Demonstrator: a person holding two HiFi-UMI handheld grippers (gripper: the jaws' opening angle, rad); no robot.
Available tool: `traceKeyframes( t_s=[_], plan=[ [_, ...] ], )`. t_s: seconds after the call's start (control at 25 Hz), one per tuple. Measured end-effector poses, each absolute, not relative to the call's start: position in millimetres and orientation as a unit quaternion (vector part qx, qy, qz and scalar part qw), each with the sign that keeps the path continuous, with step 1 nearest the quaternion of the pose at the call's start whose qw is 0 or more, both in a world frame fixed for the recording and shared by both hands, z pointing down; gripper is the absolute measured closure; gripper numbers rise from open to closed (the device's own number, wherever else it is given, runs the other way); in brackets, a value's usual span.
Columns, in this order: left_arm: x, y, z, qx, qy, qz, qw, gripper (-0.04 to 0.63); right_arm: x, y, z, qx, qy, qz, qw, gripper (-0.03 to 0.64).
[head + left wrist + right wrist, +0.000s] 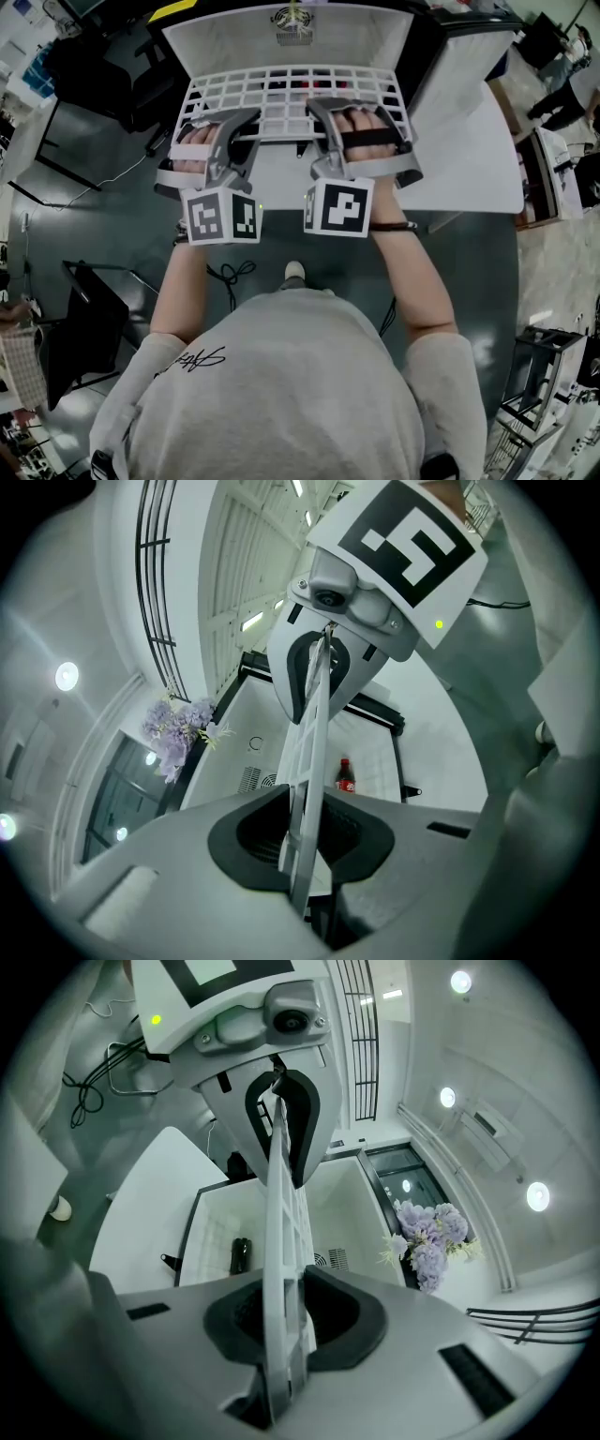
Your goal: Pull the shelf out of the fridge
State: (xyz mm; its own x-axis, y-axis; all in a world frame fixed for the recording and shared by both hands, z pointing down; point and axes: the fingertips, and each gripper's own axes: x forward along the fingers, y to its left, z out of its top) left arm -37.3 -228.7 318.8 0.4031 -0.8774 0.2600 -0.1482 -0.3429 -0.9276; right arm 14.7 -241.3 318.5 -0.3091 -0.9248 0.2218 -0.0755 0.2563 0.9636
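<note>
The white wire-grid shelf [281,94] sticks out level from the open white fridge [234,37] at the top of the head view. My left gripper [225,127] is shut on the shelf's front edge at its left part. My right gripper [333,117] is shut on the same edge further right. In the left gripper view the shelf [314,733] runs edge-on between the dark pads [253,841] of the left gripper [305,832]. The right gripper view shows the shelf [279,1213] clamped in the right gripper [286,1321] in the same way.
The fridge's white door [469,141] stands open to the right. A cola bottle [345,775] stands inside the fridge, and purple flowers [427,1232] sit beside it. Black cables [234,274] lie on the grey floor. A dark stand [89,328] is at the left.
</note>
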Motion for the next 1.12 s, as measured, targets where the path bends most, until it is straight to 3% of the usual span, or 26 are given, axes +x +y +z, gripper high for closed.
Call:
traceKeyframes(
  t_s=[1.12],
  plan=[
    [-22,-172,356,-0.719,0.362,-0.425,0.413,0.551,29,-185,356,0.35,-0.685,-0.456,0.449,0.568]
  ],
)
